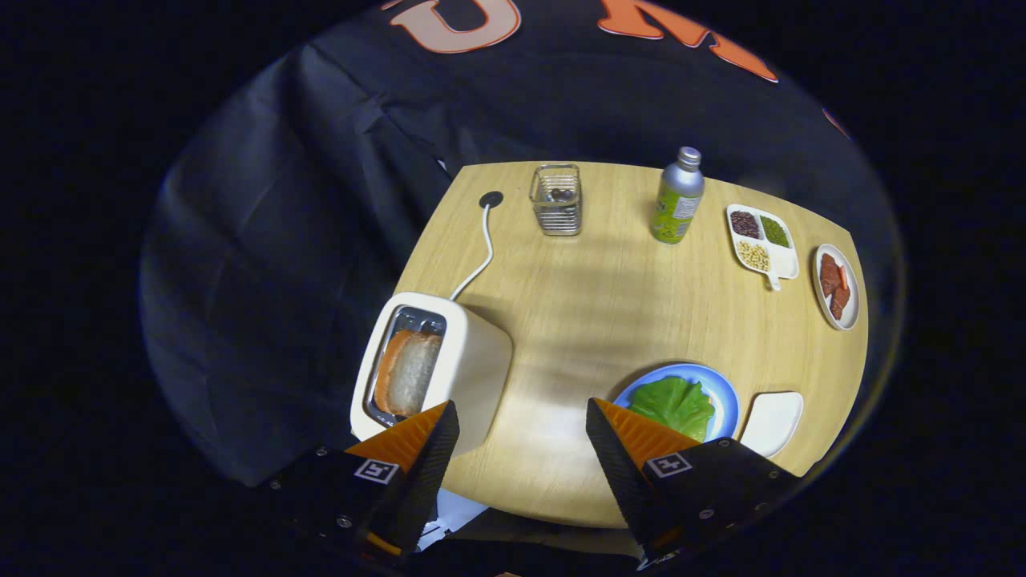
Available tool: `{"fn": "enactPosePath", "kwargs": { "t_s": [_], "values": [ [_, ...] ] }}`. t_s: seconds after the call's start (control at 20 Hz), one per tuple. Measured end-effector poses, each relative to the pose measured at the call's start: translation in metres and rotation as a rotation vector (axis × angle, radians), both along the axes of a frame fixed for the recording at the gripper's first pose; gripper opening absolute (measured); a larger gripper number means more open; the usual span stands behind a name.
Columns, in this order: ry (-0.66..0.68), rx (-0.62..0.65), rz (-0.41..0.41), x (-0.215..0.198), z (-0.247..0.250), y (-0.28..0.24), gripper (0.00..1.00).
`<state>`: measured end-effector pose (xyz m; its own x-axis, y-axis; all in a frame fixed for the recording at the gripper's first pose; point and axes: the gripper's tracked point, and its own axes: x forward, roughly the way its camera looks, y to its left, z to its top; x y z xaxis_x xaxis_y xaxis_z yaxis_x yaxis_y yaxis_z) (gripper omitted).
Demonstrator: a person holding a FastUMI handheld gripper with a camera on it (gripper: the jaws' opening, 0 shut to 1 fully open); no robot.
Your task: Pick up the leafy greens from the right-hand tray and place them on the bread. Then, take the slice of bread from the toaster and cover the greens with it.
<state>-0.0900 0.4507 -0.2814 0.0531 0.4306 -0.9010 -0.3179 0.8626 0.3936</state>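
My gripper (pixel 521 417) hovers high over the near side of a wooden table (pixel 593 304), open, with nothing between its fingers. Just beyond the left finger stands a white toaster (pixel 473 369) with a slice of bread (pixel 410 370) sticking out of its slot. Just beyond the right finger lies a blue plate (pixel 725 401) with leafy greens (pixel 675 405) spread on it; whatever is under the greens is hidden. A small white tray (pixel 773 421) lies right of the blue plate.
The toaster's white cord (pixel 483 256) runs to a black grommet at the far left. At the back stand a wire basket (pixel 556 200) and a green bottle (pixel 678 196). Far right are a divided dish of beans (pixel 761 240) and a plate of red slices (pixel 838 287).
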Motion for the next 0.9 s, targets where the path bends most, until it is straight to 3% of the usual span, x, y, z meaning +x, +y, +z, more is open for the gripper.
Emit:
{"fn": "enactPosePath", "kwargs": {
  "t_s": [0.5,0.7,0.9],
  "values": [
    [0.056,-0.018,0.099,-0.014,0.001,0.083,0.96],
    [0.075,-0.048,0.109,-0.015,-0.011,0.101,0.84],
    [0.094,-0.091,0.113,-0.018,-0.027,0.11,0.66]
  ]
}}
